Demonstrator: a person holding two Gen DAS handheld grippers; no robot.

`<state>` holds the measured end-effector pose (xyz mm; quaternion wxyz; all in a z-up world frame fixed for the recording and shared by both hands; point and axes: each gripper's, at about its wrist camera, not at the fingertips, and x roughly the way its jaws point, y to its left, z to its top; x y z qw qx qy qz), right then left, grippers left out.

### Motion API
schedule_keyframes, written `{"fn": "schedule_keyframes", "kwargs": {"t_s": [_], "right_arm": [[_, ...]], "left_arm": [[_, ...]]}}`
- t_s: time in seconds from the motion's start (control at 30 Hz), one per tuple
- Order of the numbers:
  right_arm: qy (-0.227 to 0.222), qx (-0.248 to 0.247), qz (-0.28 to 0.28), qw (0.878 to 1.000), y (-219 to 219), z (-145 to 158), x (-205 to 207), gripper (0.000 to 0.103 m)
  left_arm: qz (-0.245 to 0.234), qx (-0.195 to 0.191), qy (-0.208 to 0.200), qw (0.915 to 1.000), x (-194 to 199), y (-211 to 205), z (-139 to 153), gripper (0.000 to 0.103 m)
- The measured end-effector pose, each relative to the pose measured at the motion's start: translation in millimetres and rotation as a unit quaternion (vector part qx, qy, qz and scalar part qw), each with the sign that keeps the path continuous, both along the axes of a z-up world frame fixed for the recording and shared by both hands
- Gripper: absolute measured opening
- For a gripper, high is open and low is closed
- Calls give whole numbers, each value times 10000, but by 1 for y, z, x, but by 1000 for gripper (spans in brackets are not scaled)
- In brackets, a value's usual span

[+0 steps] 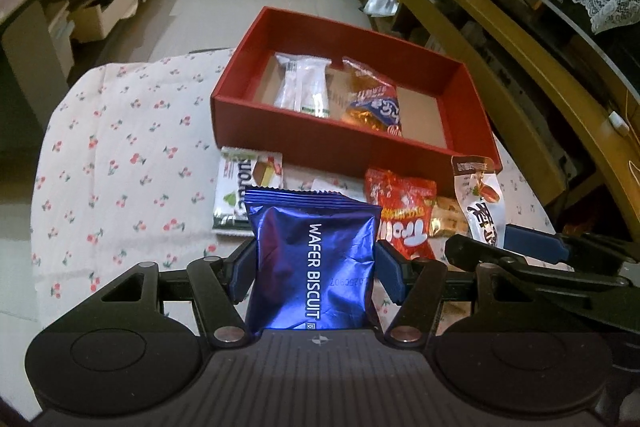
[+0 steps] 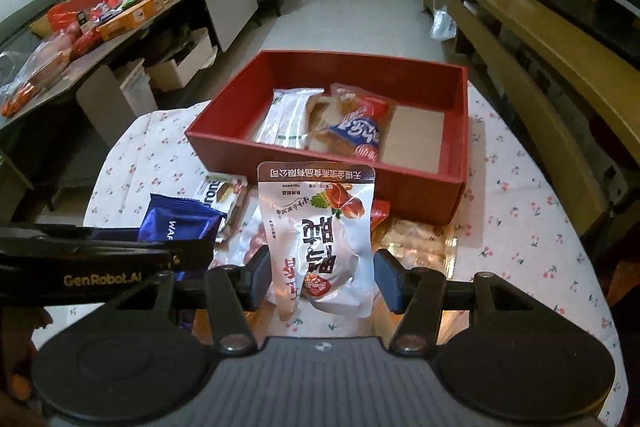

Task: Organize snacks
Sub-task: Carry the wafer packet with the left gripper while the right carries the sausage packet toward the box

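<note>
My left gripper [image 1: 316, 267] is shut on a blue wafer biscuit pack [image 1: 312, 263], held above the cloth-covered table. My right gripper [image 2: 320, 271] is shut on a white meat snack pouch [image 2: 320, 243], which also shows in the left wrist view [image 1: 480, 199]. A red box [image 1: 476, 143] stands ahead of both; it also shows in the right wrist view [image 2: 456, 147]. It holds a clear white packet [image 1: 304, 87] and an orange-blue bread pack [image 1: 372, 103]. Loose on the table before the box lie a green-white snack pack [image 1: 244, 187], a red candy bag [image 1: 400, 211] and a gold pack [image 2: 420, 243].
The round table has a white cherry-print cloth [image 1: 120, 147]. A wooden shelf unit [image 1: 540, 67] runs along the right. A cluttered dark table [image 2: 80, 39] with boxes stands at the left. White tiled floor [image 2: 352, 15] lies beyond the box.
</note>
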<state>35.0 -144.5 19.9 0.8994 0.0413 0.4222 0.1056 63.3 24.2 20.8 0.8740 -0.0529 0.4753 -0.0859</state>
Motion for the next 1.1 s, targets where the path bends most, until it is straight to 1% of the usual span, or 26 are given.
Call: {"fn": "schedule_keyframes", "kwargs": {"t_s": [0.6,1.1], "right_arm": [[-297,-138,-320,9990,-8,12,20,61],[-463,-201,-452,9977,-11,19,42,61]], "left_arm": [[-72,121,-239,9996,28,-15,12,68],[-52,175,-396,9990,52,-22,21,67]]}}
